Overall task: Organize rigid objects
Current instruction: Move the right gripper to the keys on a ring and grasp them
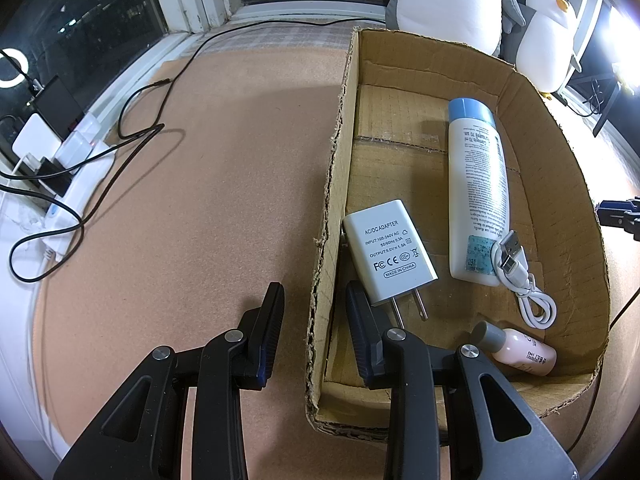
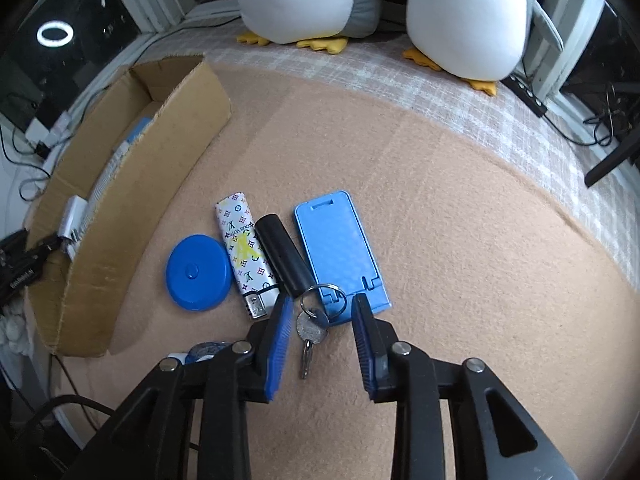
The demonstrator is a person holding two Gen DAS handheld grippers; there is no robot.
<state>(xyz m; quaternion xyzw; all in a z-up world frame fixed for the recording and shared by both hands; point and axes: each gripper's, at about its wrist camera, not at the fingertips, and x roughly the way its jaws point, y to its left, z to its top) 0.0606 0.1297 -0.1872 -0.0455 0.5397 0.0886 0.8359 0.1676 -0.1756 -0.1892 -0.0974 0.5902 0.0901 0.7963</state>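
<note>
A: Right tongs wide, straddling the keys on the table. Tips?

B: I drop lower, pinch the ring at 12 o'clock. Left tongs wide across the box wall, empty.

plush penguins, power strip, black cable

Rough-edged corrugated cardboard box, matt felt-like mat, metal keys, glossy plastic adapter.

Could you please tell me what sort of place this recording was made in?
Probably a home room, on a surface by a window: two white plush penguins sit along the dark night-time window, and a white power strip crowded with chargers lies beside the tan felt mat.
</note>
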